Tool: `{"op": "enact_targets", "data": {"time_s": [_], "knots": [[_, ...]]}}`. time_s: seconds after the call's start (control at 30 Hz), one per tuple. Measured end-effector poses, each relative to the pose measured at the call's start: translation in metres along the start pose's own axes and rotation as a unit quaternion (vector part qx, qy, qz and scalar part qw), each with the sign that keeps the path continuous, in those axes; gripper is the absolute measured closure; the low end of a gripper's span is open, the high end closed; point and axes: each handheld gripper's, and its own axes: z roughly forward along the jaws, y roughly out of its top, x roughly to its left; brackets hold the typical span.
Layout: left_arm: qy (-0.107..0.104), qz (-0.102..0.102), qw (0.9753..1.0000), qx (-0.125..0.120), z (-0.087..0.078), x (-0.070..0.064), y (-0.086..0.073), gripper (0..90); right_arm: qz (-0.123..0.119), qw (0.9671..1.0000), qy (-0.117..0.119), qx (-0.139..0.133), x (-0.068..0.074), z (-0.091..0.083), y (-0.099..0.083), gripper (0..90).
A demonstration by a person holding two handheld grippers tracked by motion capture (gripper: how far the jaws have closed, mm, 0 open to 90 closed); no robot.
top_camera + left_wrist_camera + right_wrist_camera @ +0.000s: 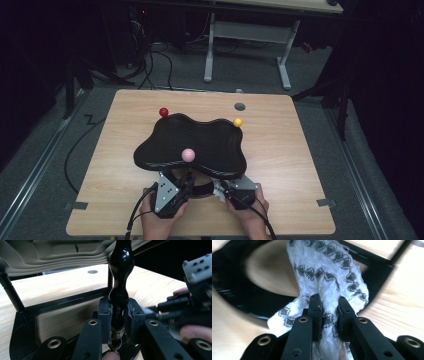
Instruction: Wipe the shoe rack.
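From the high view, a glossy black wavy-edged stand top (192, 145) sits mid-table on the pale wooden table (285, 165), with a red ball (163, 112) at its eleven o'clock, a yellow ball (237, 122) at two o'clock and a pink ball (188, 155) near six o'clock; both hands work under its near edge, the left gripper (186, 184) beside the right gripper (226, 190), probably so one steadies the stand while the other cleans.

In the left gripper view, the jaws are closed on a glossy black turned post (120, 285), low on its stem, apparently bracing it; the black base frame (62, 302) lies on the wood at nine o'clock.

In the right gripper view, the jaws pinch a white knitted cloth with dark diamond marks (329, 277), bunched upward to twelve o'clock toward the black frame, seemingly for wiping.
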Motion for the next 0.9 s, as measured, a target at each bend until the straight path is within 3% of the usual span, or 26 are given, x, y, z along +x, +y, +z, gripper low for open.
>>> {"op": "enact_targets", "data": {"time_s": [0.07,0.3,0.5,0.57,0.67,0.7,0.73,0.83,0.9], "knots": [[-0.001,0.000,1.0000,0.000,0.000,0.000,0.000,76.7,0.003,0.9999,-0.012,0.002,-0.009,0.001,0.000,77.5],[-0.002,0.002,1.0000,0.000,-0.001,0.000,-0.001,76.7,0.006,0.9996,-0.026,0.001,-0.021,0.007,0.003,77.5],[-0.003,0.002,1.0000,-0.001,-0.001,-0.001,-0.001,76.8,-0.004,0.9993,-0.035,0.009,-0.033,0.024,0.016,77.7],[-0.002,0.001,1.0000,-0.001,-0.001,-0.001,-0.001,76.8,-0.004,0.9989,-0.046,0.000,-0.039,0.032,0.019,77.7],[-0.004,0.002,1.0000,-0.002,-0.001,0.000,-0.001,76.8,-0.008,0.9989,-0.046,-0.006,-0.048,0.039,0.020,77.6],[-0.004,0.002,1.0000,-0.002,-0.001,0.000,-0.001,76.8,0.003,0.9991,-0.042,-0.010,-0.051,0.041,0.020,77.6],[-0.004,0.002,1.0000,-0.002,-0.001,0.000,-0.001,76.8,0.029,0.9989,-0.034,-0.012,-0.053,0.041,0.020,77.9],[-0.005,0.002,1.0000,-0.003,-0.001,0.000,-0.001,76.7,0.030,0.9991,-0.029,-0.011,-0.051,0.039,0.019,77.9],[-0.005,0.002,1.0000,-0.003,-0.001,0.000,-0.001,76.7,0.042,0.9991,-0.008,-0.006,-0.047,0.030,0.015,78.0]]}}
